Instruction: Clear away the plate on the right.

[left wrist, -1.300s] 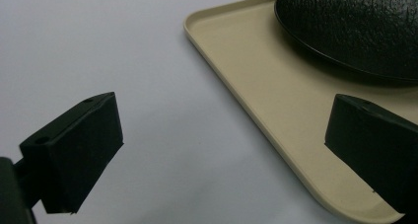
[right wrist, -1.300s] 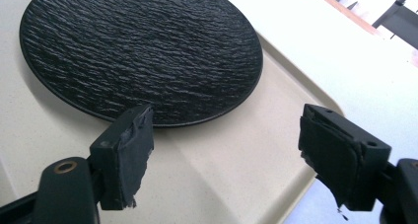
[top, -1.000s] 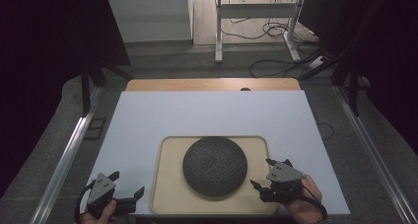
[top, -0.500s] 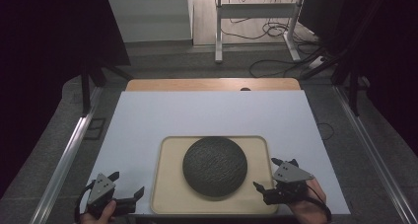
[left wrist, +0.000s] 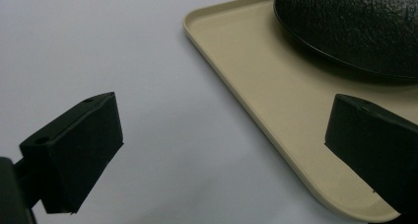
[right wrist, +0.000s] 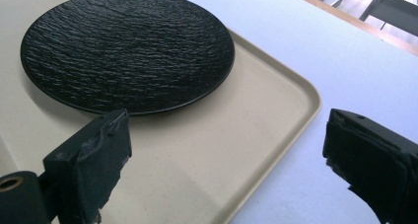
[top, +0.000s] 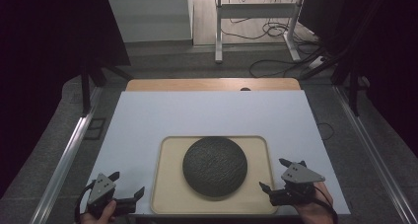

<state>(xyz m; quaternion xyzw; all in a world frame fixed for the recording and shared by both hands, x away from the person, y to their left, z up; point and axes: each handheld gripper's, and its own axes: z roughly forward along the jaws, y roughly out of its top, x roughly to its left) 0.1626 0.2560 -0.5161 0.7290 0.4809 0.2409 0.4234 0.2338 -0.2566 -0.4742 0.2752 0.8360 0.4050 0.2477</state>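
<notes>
Tools left (top: 129,184) and right (top: 280,174) gape wide, empty — flanking unmarked tray (top: 167,194) bearing black plate (top: 215,166).

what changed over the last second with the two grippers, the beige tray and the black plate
The right gripper drew back toward the person and slightly outward, off the right edge of the beige rectangular plastic tray; its jaws stay open and empty. The left gripper, open by the tray's left corner, the tray, and the round black textured plate on it stayed put.
</notes>
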